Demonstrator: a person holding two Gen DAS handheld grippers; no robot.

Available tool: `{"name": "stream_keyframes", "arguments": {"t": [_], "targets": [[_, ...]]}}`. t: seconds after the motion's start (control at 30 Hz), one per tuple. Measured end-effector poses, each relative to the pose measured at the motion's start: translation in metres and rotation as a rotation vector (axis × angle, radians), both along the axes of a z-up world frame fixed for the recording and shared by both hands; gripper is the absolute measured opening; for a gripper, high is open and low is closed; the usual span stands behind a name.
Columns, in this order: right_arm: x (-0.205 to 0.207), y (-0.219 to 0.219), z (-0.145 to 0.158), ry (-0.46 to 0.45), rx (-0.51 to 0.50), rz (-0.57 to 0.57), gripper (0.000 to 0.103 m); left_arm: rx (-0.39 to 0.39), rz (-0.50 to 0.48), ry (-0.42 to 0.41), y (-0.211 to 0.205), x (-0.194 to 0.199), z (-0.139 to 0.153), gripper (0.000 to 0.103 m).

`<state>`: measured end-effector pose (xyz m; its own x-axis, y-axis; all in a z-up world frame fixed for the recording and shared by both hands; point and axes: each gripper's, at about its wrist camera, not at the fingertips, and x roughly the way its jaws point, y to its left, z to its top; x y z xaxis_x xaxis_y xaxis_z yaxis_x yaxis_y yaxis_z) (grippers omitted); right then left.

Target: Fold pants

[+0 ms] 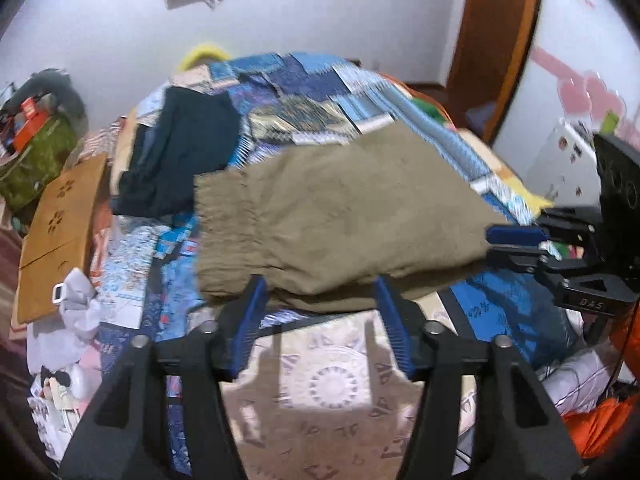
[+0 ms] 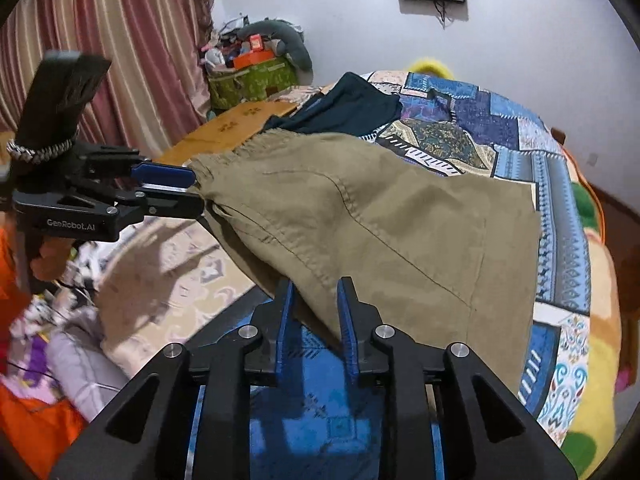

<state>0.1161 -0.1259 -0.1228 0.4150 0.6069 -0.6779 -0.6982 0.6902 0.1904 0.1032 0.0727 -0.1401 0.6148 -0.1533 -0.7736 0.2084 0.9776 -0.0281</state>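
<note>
Olive-green pants (image 1: 340, 220) lie folded over on the patchwork bedspread (image 1: 312, 92), with the gathered waistband at the left in the left wrist view. My left gripper (image 1: 320, 292) holds the near waist edge, and its wide-set fingers have cloth between them. In the right wrist view the same gripper (image 2: 192, 190) pinches the waistband corner. My right gripper (image 2: 314, 296) grips the near edge of the pants (image 2: 400, 220) and lifts it off the bed. It also shows in the left wrist view (image 1: 490, 246) clamped on the cloth.
A dark navy garment (image 1: 184, 152) lies on the bed behind the pants. A wooden board (image 1: 60, 236) leans at the bed's left side. A green bag (image 2: 252, 80) of clutter stands by the curtain. A beige rug (image 1: 332, 392) lies on the floor.
</note>
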Motion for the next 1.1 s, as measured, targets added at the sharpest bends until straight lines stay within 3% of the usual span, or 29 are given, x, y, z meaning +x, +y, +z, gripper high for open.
{"name": "stream_keyframes", "arguments": {"t": [0.23, 0.3, 0.47, 0.53, 0.6, 0.73, 0.87, 0.97, 1.1], "targets": [[0.004, -0.011, 0.025, -0.038, 0.080, -0.069, 0.034, -0.011, 0.136, -0.038, 0.034, 0.020, 0.014, 0.080], [0.011, -0.011, 0.027, -0.040, 0.084, -0.095, 0.039, -0.039, 0.184, 0.002, 0.043, 0.033, 0.005, 0.085], [0.026, 0.001, 0.018, -0.007, 0.087, -0.116, 0.043, -0.122, 0.218, 0.120, 0.051, 0.053, -0.027, 0.086], [0.030, 0.005, 0.012, 0.017, 0.083, -0.116, 0.044, -0.138, 0.214, 0.139, 0.050, 0.055, -0.035, 0.083], [0.033, 0.011, 0.004, 0.045, 0.076, -0.113, 0.045, -0.113, 0.218, 0.123, 0.045, 0.055, -0.038, 0.067], [0.039, 0.020, -0.017, 0.110, 0.055, -0.108, 0.048, -0.061, 0.233, 0.061, 0.038, 0.049, -0.035, 0.051], [0.034, 0.019, -0.032, 0.125, 0.022, -0.079, 0.048, -0.063, 0.232, 0.007, 0.043, 0.041, -0.023, 0.050], [0.030, 0.007, -0.032, 0.128, 0.002, -0.071, 0.048, -0.067, 0.236, 0.015, 0.046, 0.039, -0.023, 0.050], [0.030, -0.020, -0.035, 0.161, -0.006, -0.143, 0.048, -0.072, 0.252, 0.062, 0.049, 0.039, -0.039, 0.051]]}}
